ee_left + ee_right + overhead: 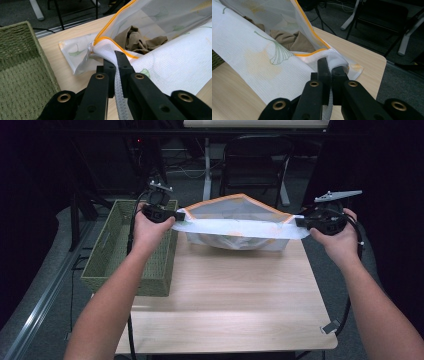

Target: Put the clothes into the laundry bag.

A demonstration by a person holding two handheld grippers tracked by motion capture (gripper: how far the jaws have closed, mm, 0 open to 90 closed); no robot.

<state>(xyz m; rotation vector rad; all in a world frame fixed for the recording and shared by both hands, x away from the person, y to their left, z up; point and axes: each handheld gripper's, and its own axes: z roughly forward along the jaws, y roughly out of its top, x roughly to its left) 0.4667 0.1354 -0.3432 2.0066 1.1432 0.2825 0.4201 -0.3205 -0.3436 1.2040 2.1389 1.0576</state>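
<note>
1. Two bare forearms enter from the near edge of the high view, each hand gripping a black two-jaw tool.
2. Pale wood-grain rectangular counter (225, 295): its near half lies bare; a small metal clip sits at its near right corner.
3. Left tool (179, 216): jaws together, clamped on the left end of the bag's near rim. In the left gripper view (116, 58) the white mesh is pinched between the two black jaws, and a strip of it runs down between them.
4. Right tool (299, 222): jaws together, clamped on the right end of the same rim. In the right gripper view (329, 66) the mesh bunches around the jaw tips.
5. White mesh zip bag with orange edging and a faint green leaf print (240, 227): held between the two tools over the far half of the counter, its near rim stretched taut between them, its mouth open. Its lower part appears to rest on the counter.
6. Crumpled tan-brown cloth (140, 40): lies inside the bag, seen through the open mouth, also in the right gripper view (292, 40).
7. Green woven rectangular basket (107, 255): stands at the counter's left edge, just beside the left hand.
8. Dark folding chair (255, 162): stands on the grey floor beyond the counter.
</note>
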